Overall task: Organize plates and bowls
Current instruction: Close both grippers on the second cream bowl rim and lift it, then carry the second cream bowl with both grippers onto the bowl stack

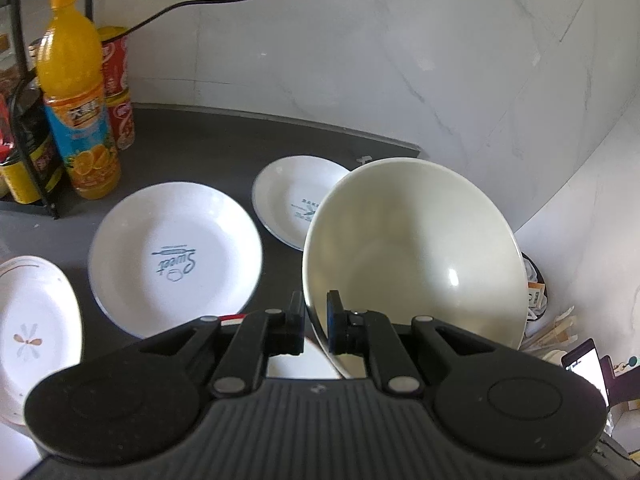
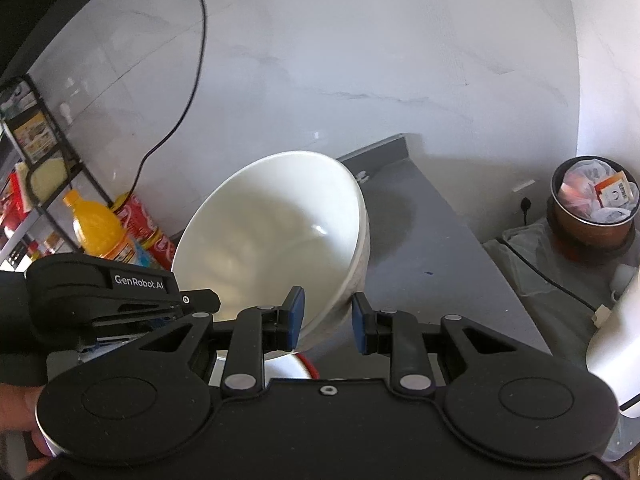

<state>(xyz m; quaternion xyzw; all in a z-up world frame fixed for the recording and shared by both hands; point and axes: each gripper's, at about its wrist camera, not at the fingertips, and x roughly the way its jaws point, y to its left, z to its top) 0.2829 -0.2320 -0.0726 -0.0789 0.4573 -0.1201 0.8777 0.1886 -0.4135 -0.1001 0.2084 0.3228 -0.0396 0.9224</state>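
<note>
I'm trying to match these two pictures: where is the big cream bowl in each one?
Left wrist view: the bowl fills the right centre, its rim pinched in the left gripper.
Right wrist view: the bowl sits centre, tilted, above the right gripper.
Shared landmark: the orange juice bottle, left of the bowl.

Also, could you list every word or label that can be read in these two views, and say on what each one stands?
"Sweet": on the large white plate, printed upside down from this view.
"BAKE": on the far white plate, the rest hidden by the cream bowl.
"GenRobot.AI": on the left claw body, seen from the right wrist.
Orange juice bottle label: too blurred to read.
Red cans: script unreadable.
Shelf packages: too small.
</note>
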